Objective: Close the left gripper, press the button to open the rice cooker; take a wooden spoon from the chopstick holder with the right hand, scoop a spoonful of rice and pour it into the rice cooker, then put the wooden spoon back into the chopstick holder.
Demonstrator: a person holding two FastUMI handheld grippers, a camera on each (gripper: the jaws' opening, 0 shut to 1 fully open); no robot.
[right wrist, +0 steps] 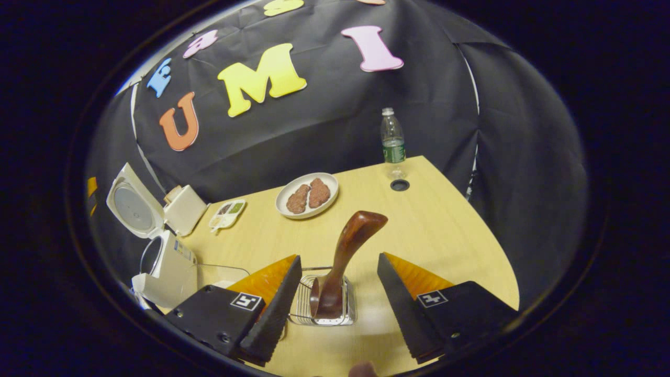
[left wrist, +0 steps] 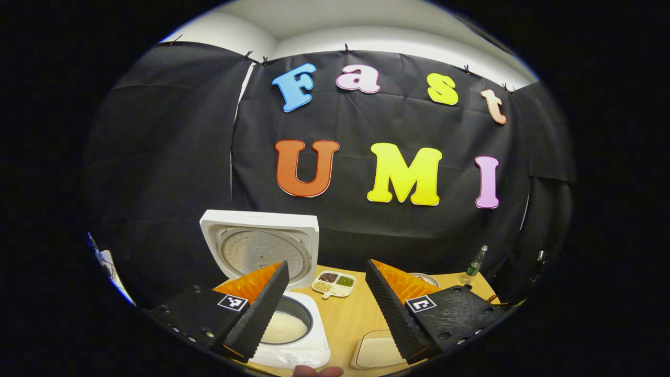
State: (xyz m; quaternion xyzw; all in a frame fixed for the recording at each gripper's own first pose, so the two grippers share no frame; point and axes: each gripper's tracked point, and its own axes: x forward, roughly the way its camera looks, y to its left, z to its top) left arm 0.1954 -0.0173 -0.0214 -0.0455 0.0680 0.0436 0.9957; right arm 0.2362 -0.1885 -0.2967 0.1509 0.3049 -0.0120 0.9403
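Between parted right claw (right wrist: 335,293) fingers, wooden spoon (right wrist: 345,256) stands untouched.

the white rice cooker (left wrist: 293,335) stands on the pale wooden table with its square lid (left wrist: 260,244) swung up and back, white rice lying in its round inner pot (left wrist: 285,325). the dark brown wooden spoon (right wrist: 343,254) stands tilted in the wire chopstick holder (right wrist: 324,300), handle end up.
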